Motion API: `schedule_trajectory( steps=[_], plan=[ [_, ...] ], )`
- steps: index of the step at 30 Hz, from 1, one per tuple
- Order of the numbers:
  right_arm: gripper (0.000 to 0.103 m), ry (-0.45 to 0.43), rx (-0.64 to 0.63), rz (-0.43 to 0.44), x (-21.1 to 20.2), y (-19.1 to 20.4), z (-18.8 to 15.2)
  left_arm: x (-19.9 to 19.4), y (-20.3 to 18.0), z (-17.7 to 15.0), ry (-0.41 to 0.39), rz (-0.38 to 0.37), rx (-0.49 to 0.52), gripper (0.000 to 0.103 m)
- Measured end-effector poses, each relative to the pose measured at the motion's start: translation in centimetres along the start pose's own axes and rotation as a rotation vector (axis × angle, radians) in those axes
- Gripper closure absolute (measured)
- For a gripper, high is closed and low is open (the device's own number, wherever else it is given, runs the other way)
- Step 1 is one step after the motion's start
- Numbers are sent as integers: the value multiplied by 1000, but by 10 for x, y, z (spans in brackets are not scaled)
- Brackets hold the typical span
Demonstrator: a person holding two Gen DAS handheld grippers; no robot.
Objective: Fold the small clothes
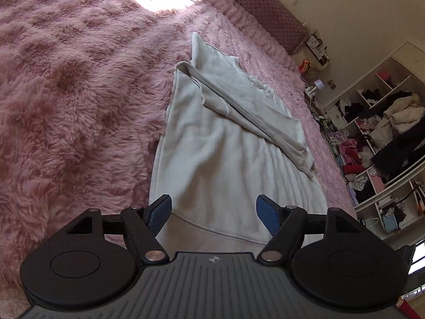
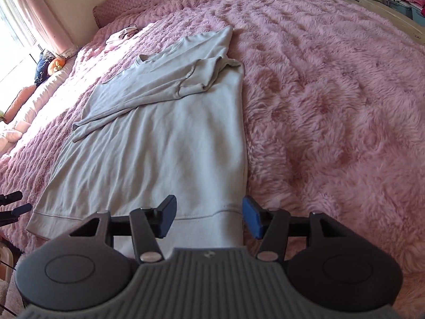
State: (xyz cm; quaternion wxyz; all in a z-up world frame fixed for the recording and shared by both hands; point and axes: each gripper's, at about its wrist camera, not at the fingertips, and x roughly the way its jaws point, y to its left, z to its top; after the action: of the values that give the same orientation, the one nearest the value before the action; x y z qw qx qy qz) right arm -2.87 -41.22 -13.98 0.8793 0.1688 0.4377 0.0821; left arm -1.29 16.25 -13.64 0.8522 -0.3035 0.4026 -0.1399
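The left gripper (image 1: 213,211) and right gripper (image 2: 209,216) both have fingers wide apart, holding nothing, just above the white shirt's (image 2: 159,138) bottom edge on the pink bed (image 2: 332,93).

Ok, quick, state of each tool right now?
Left tool: open, holding nothing, above the sweatshirt hem.
Right tool: open, holding nothing, above the hem's corner.

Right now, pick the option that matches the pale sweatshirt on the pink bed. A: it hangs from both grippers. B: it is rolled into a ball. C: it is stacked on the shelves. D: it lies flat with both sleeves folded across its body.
D: the sweatshirt lies spread on the fluffy pink blanket, its sleeves crossed over the chest, while both grippers stand open above its hem.
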Motion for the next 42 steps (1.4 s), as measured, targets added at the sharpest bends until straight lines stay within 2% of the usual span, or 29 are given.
schedule_trajectory(
  steps=[4, 9, 14, 19, 21, 22, 23, 24, 25, 26, 27, 28, 29, 34, 39, 42],
  plan=[
    [51, 34, 38, -6, 2, -14, -16, 1, 27, -6, 30, -21, -115, 14],
    [51, 56, 104, 82, 8, -16, -19, 19, 48, -9, 63, -107, -231, 14],
    [50, 95, 147, 88, 21, -17, -16, 37, 56, -5, 107, -139, -272, 14],
    [51, 97, 155, 94, 25, -15, -12, 53, 56, 1, 145, -178, -300, 13],
    [66, 97, 159, 94, 25, -15, -13, 58, 54, 3, 154, -180, -287, 13],
    [80, 96, 158, 86, 24, -14, -13, 60, 53, 4, 154, -183, -276, 13],
    [89, 94, 160, 77, 24, -15, -13, 61, 51, 4, 150, -185, -264, 13],
    [89, 95, 168, 83, 24, -16, -13, 61, 47, 3, 148, -186, -243, 22],
    [91, 92, 178, 91, 23, -18, -14, 61, 44, 2, 150, -164, -221, 37],
    [92, 90, 188, 100, 22, -19, -14, 62, 41, 3, 156, -134, -199, 48],
    [92, 87, 192, 104, 21, -20, -13, 62, 37, 2, 165, -96, -175, 70],
    [92, 84, 193, 109, 19, -21, -13, 62, 36, 1, 169, -81, -165, 85],
    [93, 80, 195, 118, 18, -20, -12, 61, 36, -1, 168, -89, -170, 90],
    [96, 64, 216, 162, 12, -19, -4, 55, 40, -1, 159, -122, -212, 96],
    [96, 49, 245, 216, 5, -18, 10, 46, 32, 13, 125, -274, -236, 96],
    [97, 22, 297, 282, 2, -21, 22, 50, 22, 26, 113, -320, -229, 96]
  ],
)
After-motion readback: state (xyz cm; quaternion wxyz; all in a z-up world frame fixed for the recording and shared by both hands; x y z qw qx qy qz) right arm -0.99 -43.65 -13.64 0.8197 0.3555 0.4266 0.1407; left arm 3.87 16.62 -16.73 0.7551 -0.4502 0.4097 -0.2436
